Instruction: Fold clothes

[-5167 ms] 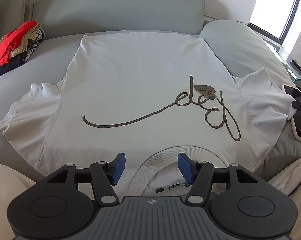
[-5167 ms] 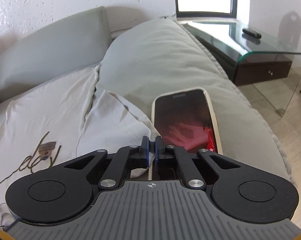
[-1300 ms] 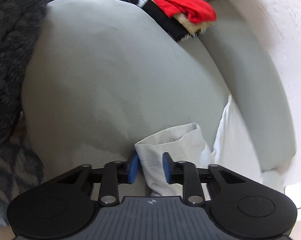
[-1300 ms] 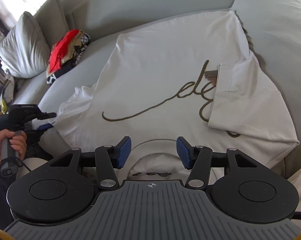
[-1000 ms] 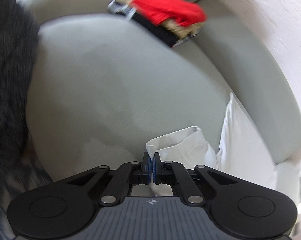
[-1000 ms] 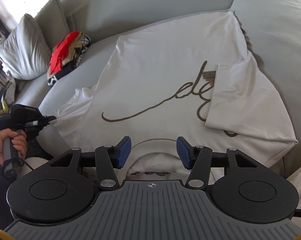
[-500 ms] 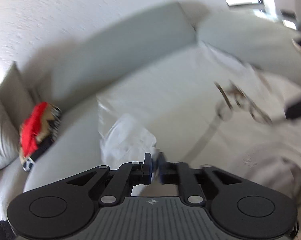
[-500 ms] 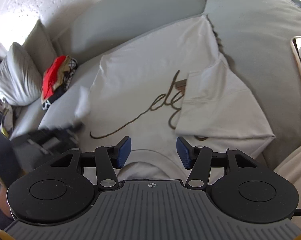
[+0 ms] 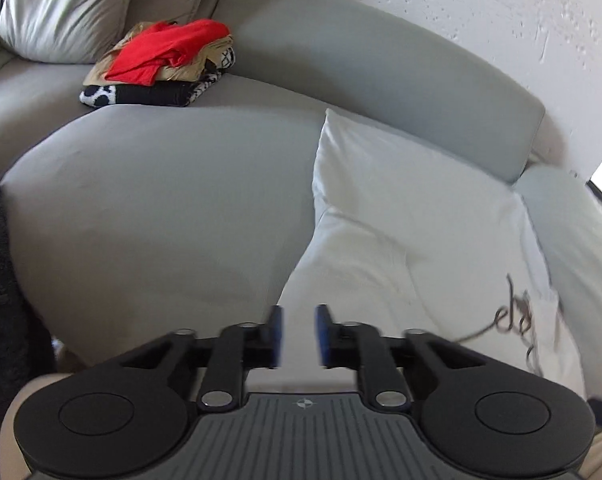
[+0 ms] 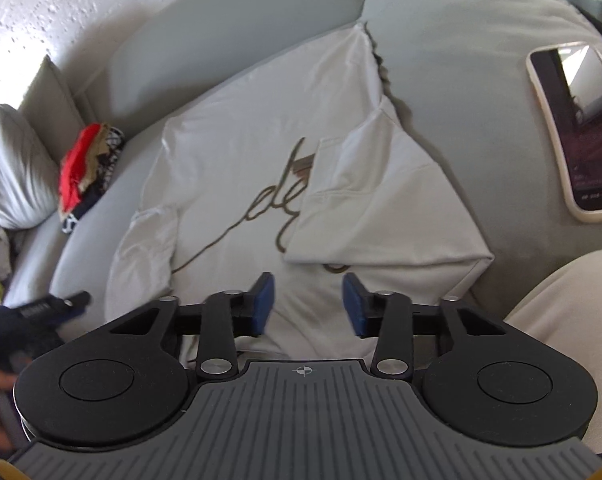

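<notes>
**Both sleeves turned in; body folds outstanding**

The left gripper [image 9: 299, 334] stands with its fingers parted a little and nothing between them, at the shirt's left edge. The right gripper [image 10: 307, 304] has its fingers spread wide and empty, over the collar end. The white T-shirt [image 10: 241, 168] lies flat on the sofa [image 9: 141, 220], script print up. Its right sleeve [image 10: 381, 216] is folded in over the print; its left sleeve [image 10: 149, 236] appears turned in as well, though it sits bunched and the left view is blurred. The body is at full length, so lengthwise folding seems to remain. A stack of clothes [image 9: 161, 68] sits well apart; a phone [image 10: 573, 128] lies nearby.
</notes>
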The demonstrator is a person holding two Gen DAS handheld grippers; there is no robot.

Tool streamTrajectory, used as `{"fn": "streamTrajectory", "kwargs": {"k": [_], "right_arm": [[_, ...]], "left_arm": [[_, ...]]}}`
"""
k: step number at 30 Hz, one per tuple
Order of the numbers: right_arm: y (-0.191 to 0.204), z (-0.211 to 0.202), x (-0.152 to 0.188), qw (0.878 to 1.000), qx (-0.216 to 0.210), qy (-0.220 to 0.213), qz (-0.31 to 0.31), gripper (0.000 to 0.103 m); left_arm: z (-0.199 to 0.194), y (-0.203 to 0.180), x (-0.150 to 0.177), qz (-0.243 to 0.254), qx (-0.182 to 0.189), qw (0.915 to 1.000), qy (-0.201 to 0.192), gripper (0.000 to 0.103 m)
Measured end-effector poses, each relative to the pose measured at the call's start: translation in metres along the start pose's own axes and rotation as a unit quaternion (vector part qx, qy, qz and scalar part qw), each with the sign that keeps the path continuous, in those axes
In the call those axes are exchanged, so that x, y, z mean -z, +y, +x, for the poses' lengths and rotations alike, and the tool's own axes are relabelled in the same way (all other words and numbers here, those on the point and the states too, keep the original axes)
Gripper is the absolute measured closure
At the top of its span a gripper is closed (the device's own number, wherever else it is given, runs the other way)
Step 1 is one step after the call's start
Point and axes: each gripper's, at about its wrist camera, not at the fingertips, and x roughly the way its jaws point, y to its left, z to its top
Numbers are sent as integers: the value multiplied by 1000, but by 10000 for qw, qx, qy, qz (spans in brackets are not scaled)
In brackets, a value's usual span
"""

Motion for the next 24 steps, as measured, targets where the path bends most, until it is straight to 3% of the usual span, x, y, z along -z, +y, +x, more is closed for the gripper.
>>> {"fn": "streamTrajectory", "kwargs": {"k": [5,9,13,15,18,21,24], "right_arm": [[4,26,-17,9953,709,-278,-596,63],[-1,58,-27,9862,1343,-301,-925,62],[-21,70,-19,9720,2160,273,-888,64],[-31,60,-13,9710,2222,403,-786,71],[-39,45,-14,9728,2148,633,-591,74],[-36,26,-25,9831,1774,170,-417,70],[-30,29,-47,9908,1310,-240,-234,71]], "left_arm": [[30,-3,-25,80,158,9998,-53,95],[37,-12,-11,462,37,9988,146,94],[34,-19,8,874,-135,9956,302,94],[33,-22,17,1079,-221,9932,380,94],[25,-22,27,1180,-220,9916,480,93],[13,-18,19,911,19,9952,372,91],[17,-21,-3,781,114,9968,134,88]]}}
